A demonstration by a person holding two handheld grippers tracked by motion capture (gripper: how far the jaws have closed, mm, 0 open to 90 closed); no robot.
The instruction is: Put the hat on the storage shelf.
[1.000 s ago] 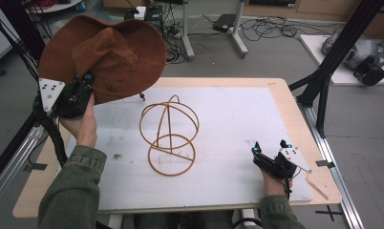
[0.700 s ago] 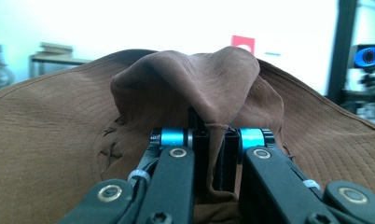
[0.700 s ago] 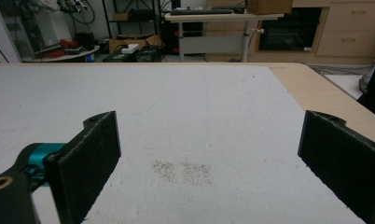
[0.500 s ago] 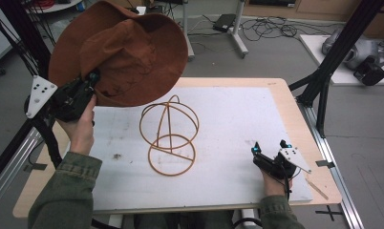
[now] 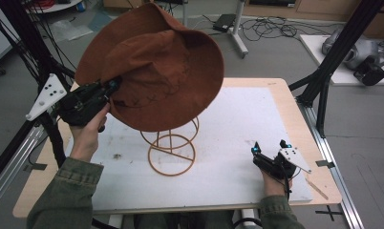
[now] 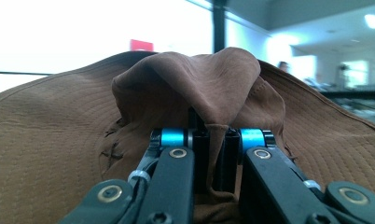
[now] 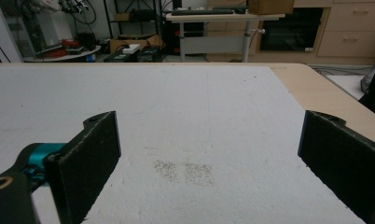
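A brown suede wide-brimmed hat (image 5: 156,71) hangs tilted in the air, its brim covering the top of an orange wire hat stand (image 5: 172,150) that rests on the white mat (image 5: 257,119). My left gripper (image 5: 114,87) is at the hat's left side, shut on a fold of it. In the left gripper view the hat (image 6: 59,130) fills the frame, and that fold is pinched between the jaws of the left gripper (image 6: 212,140). My right gripper (image 5: 269,145) rests open near the table's front right, with nothing between its pads (image 7: 90,154).
The wooden table's edge (image 5: 297,105) frames the mat. Black frame posts (image 5: 324,81) rise beside the table at right and left. Cables and equipment lie on the floor beyond. A faint dirty smudge (image 7: 185,171) marks the mat ahead of the right gripper.
The left hand has carried the hat up and to the right, from beside the stand to over its top. The right gripper has stayed in place.
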